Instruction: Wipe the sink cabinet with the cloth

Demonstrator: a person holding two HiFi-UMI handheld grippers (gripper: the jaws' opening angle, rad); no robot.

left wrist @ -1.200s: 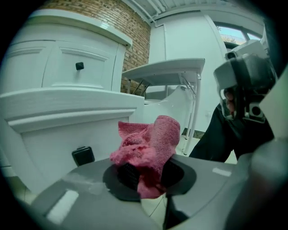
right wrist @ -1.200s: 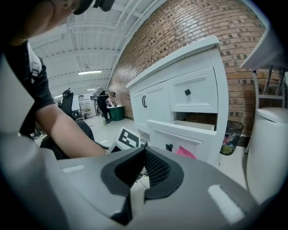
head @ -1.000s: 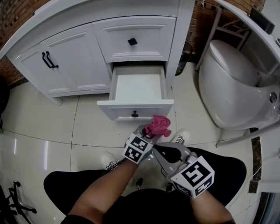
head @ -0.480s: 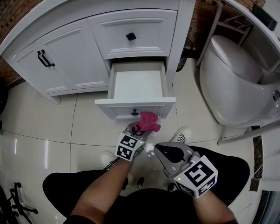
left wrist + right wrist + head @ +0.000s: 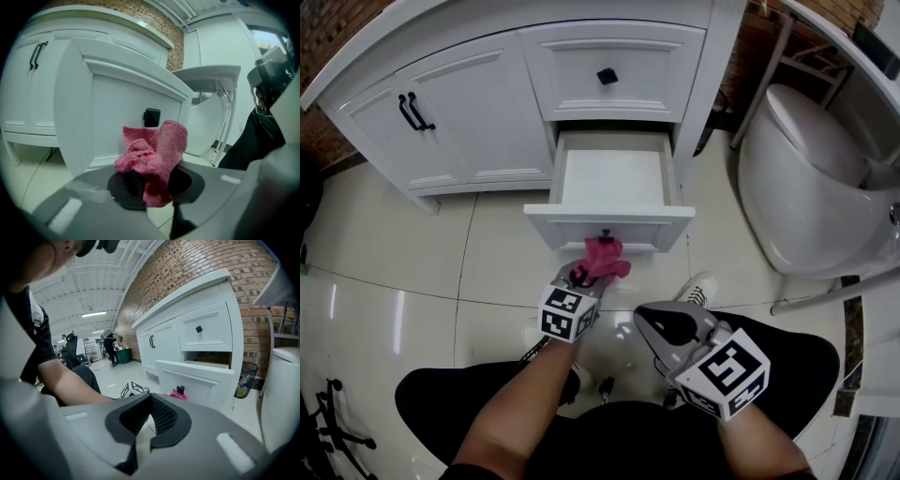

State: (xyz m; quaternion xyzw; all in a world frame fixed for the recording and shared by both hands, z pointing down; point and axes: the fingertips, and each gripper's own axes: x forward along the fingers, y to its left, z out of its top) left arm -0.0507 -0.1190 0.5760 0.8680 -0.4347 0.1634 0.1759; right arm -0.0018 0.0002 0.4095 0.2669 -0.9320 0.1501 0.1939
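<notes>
The crumpled pink cloth (image 5: pixel 602 258) is pinched tight in the left gripper (image 5: pixel 584 275). It has moved away from the right gripper (image 5: pixel 661 326) to just under the small black knob (image 5: pixel 605 234) of the open white drawer (image 5: pixel 562 225). I think wiping can start now. The right gripper is pressed together, holding nothing.

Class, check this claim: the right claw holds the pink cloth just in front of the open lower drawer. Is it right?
Not quite. The left claw, not the right, holds the pink cloth, as the left gripper view shows. The right claw is shut on nothing. The cloth is indeed just in front of the open lower drawer.
</notes>
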